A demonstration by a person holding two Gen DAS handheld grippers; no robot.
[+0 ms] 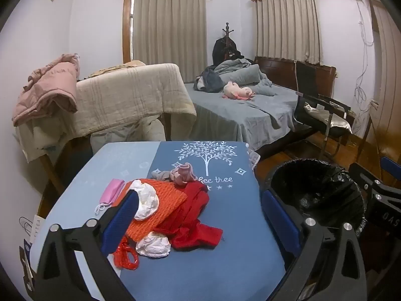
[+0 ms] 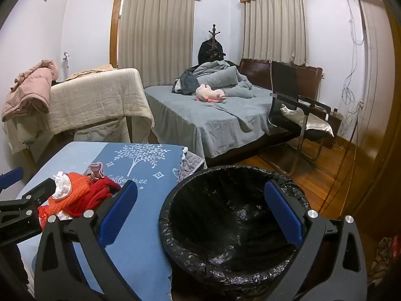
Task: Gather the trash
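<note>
Left wrist view: the left gripper [image 1: 198, 215], jaws spread wide and empty, hangs over a heap on the tabletop [image 1: 225, 263] at lower centre, so the first pick seems not yet made. Counted: two crumpled white tissues [image 1: 146, 202], one red plastic bag [image 1: 126, 254], one pink mask [image 1: 111, 192]. The right gripper [image 2: 200, 215], equally wide and empty, frames the one black-lined bin [image 2: 225, 225] at lower right; next, close on one tissue.

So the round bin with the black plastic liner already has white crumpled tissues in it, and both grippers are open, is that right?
Not quite. The round bin with the black plastic liner looks empty in the right wrist view; the white crumpled tissues lie on the blue table. Left gripper and right gripper are open.
</note>
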